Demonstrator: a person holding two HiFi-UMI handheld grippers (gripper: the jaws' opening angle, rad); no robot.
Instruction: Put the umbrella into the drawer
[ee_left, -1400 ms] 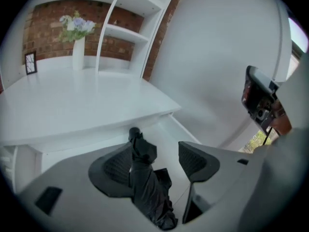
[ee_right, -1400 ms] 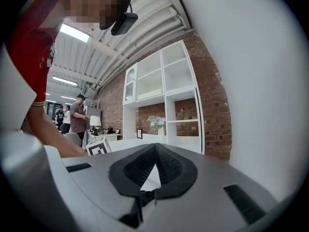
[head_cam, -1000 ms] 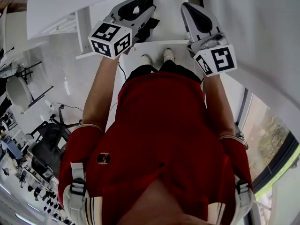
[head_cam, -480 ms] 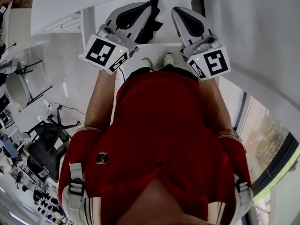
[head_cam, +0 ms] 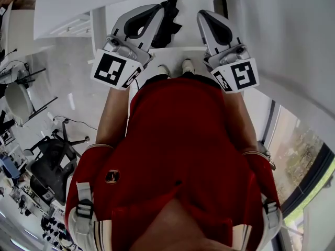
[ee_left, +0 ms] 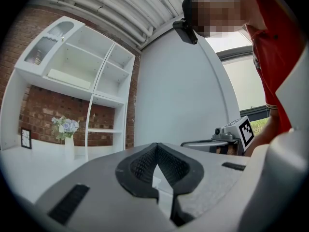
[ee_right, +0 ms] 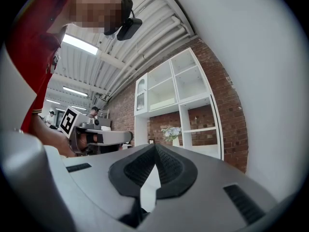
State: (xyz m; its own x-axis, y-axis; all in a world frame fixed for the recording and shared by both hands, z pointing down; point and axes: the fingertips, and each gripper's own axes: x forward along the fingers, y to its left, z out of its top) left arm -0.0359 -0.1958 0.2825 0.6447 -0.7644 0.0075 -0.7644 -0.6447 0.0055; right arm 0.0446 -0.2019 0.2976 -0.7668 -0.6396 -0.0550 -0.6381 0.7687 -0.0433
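Raises left gripper above its earlier place, jaws closed, empty; holds right gripper level, likewise closed, empty. Leaves black umbrella on bench between both, probably regrouping for a grasp.

A white shelving unit stands against the far brick wall. Below it stands a white vase of pale flowers, with a small dark frame to its left. A black office chair stands at far left.
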